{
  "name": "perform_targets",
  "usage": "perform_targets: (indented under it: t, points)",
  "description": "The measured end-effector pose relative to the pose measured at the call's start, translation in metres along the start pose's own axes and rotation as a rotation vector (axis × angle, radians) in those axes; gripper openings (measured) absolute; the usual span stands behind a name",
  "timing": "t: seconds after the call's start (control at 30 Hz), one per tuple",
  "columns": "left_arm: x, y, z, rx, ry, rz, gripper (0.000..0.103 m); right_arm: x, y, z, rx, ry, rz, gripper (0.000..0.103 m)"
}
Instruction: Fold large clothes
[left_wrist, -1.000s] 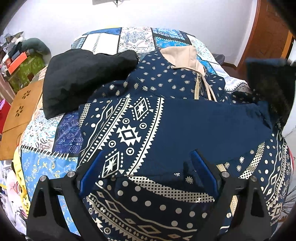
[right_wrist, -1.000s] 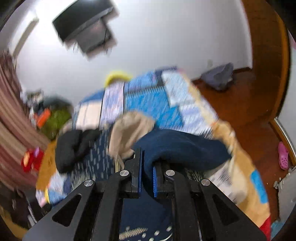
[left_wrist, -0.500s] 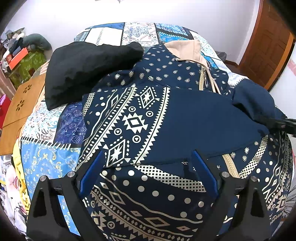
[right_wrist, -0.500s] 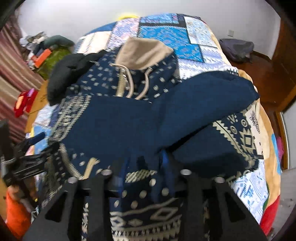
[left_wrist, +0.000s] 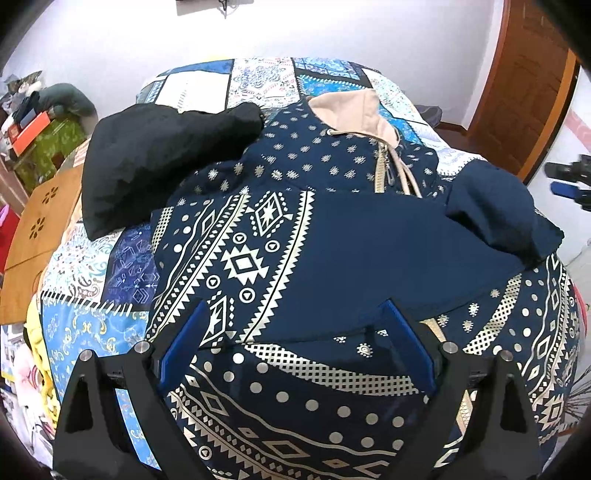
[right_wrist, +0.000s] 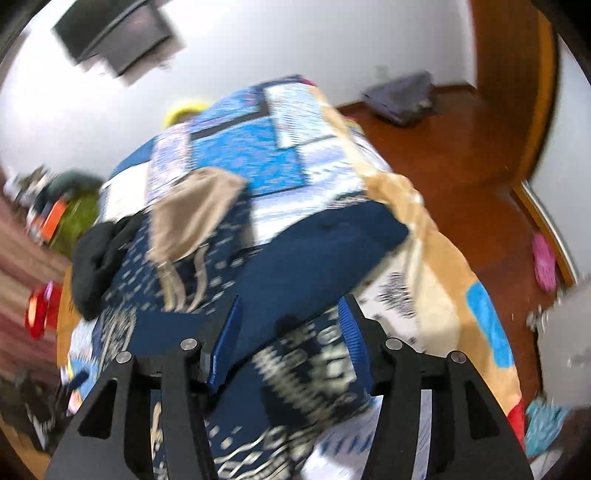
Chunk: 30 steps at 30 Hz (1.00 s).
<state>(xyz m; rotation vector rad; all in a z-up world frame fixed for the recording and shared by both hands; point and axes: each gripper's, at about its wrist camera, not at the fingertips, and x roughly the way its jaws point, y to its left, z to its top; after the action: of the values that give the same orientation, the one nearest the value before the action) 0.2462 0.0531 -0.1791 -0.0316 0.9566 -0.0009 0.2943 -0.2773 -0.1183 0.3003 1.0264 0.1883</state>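
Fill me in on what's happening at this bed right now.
A person with two handheld claws is folding a navy hooded jacket with cream geometric print, spread on a blue patchwork bedspread. Both plain navy sleeves lie folded across its front. The left claw and right claw hover open above it, holding nothing. A black garment lies alongside.

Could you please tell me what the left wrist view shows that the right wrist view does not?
Only the left wrist view shows the sharp white geometric print on the navy hoodie, its zipper, the left gripper open above the cloth, and the right gripper at the far right edge.

Only the right wrist view, which is blurred, shows the wooden floor, a pink slipper, a dark screen on the wall and the bed's right edge.

Both show the hoodie, its beige hood, the black garment and the patchwork bedspread.
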Motion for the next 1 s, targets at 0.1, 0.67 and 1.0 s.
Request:
perform_targets:
  t: [0.1, 0.67, 1.0]
  points:
    - [-0.001, -0.002, 0.001, 0.015, -0.006, 0.0, 0.095, 0.022, -0.02, 0.007, 0.082, 0.035, 0.014, 0.05]
    - [-0.005, 0.009, -0.004, 0.017, -0.012, 0.038, 0.095, 0.031, -0.021, 0.029, 0.157, -0.045, 0.004, 0.007]
    - [-0.031, 0.02, -0.008, -0.006, -0.071, 0.03, 0.095, -0.045, 0.096, 0.036, -0.13, -0.17, 0.136, 0.006]
